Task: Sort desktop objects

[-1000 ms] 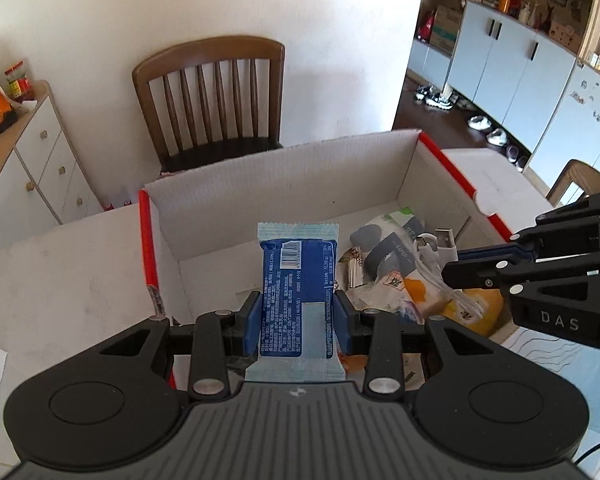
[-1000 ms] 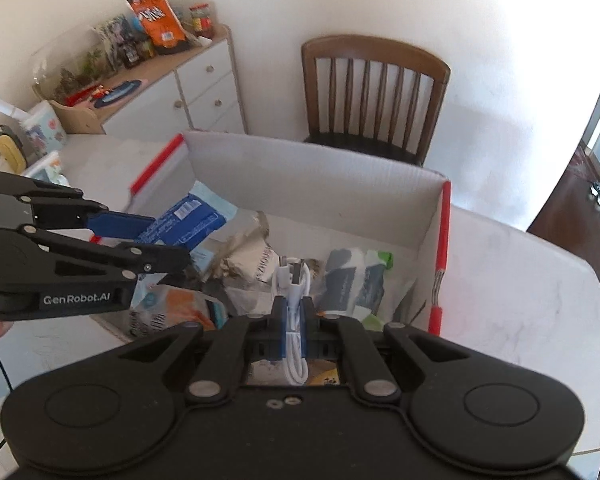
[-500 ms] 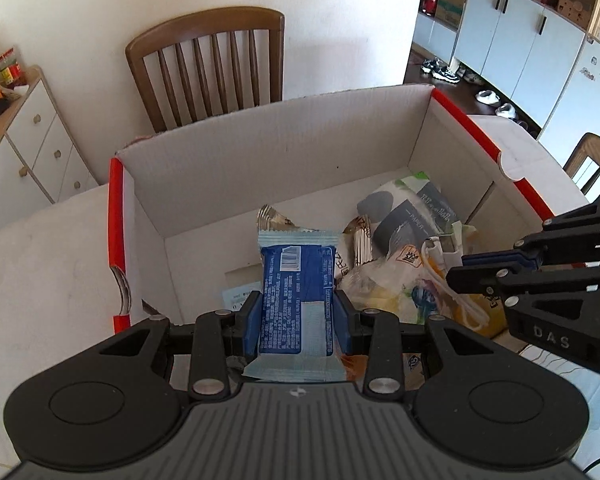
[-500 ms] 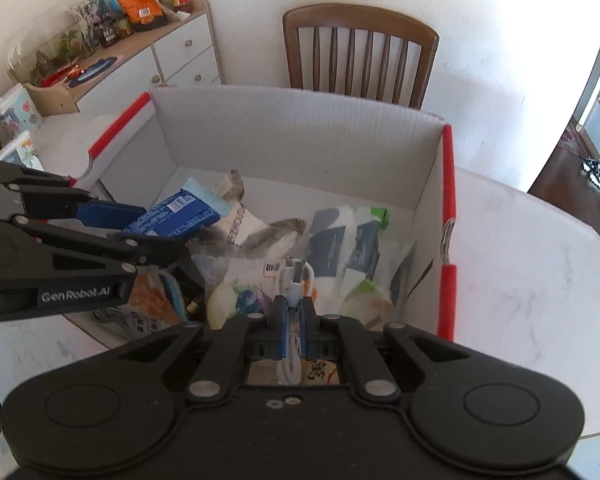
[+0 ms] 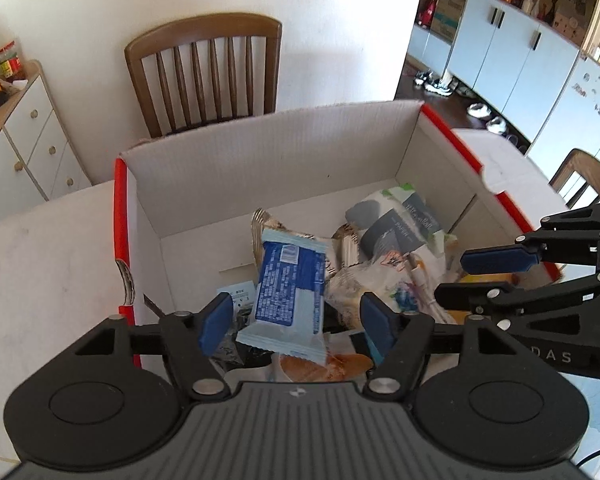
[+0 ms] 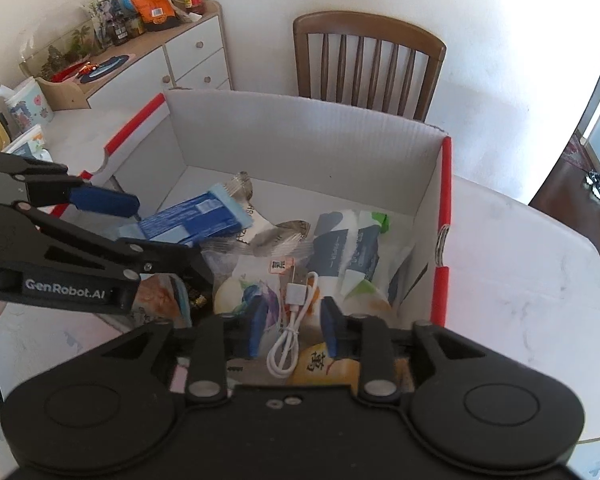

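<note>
A white cardboard box (image 5: 260,160) with red-edged side walls holds several snack packets. My left gripper (image 5: 296,326) hangs over its near left part with the jaws opening. The blue snack packet (image 5: 292,284) sits tilted between the pads, and neither pad touches it. My right gripper (image 6: 292,326) is over the near right part, jaws opening too. The coiled white USB cable (image 6: 290,328) lies loose between its pads on the packets. The blue packet (image 6: 196,220) and the left gripper (image 6: 112,220) also show in the right wrist view, and the right gripper (image 5: 480,276) shows in the left wrist view.
The box (image 6: 300,136) stands on a white marble-look table (image 6: 520,280). A brown wooden chair (image 5: 204,76) sits behind the far wall. A white drawer cabinet (image 6: 180,60) with jars and an orange bag stands at the left. Grey-white packets (image 5: 400,224) fill the box's right side.
Both grippers sank into the box and then opened. The blue packet came free of the left pads and tilted. The white cable dropped out of the right pads onto the packets.
</note>
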